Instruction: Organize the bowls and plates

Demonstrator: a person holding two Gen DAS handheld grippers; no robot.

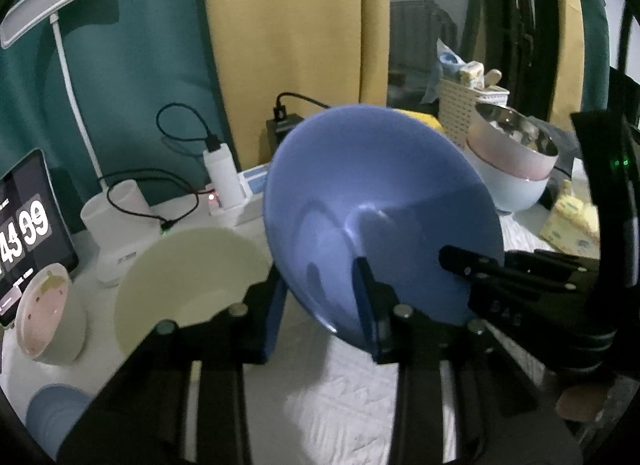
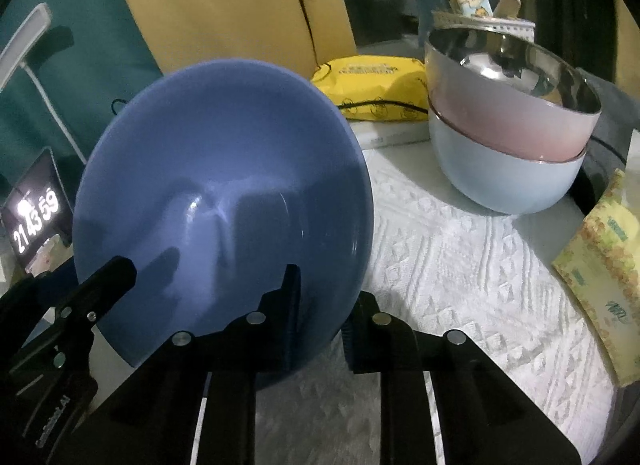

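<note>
A large blue bowl (image 1: 380,193) (image 2: 224,169) hangs tilted above the white cloth, its inside turned toward both cameras. My left gripper (image 1: 320,289) is shut on its lower rim, one finger inside the bowl and the other behind the wall. My right gripper (image 2: 328,293) is shut on the rim as well, the left finger inside and the right one outside. Each gripper also shows in the other's view, clamped on the bowl's edge: the right gripper (image 1: 472,265) and the left gripper (image 2: 120,269). A cream bowl (image 1: 192,277) sits on the table to the left.
A pink bowl with a steel inside is nested in a pale blue bowl (image 2: 508,169) at the back right. A small cream cup (image 1: 52,317), a tablet clock (image 1: 28,233), a lamp base, cables and a power strip (image 1: 248,193) crowd the left. A yellow pack (image 2: 376,85) and tissues (image 2: 600,265) lie nearby.
</note>
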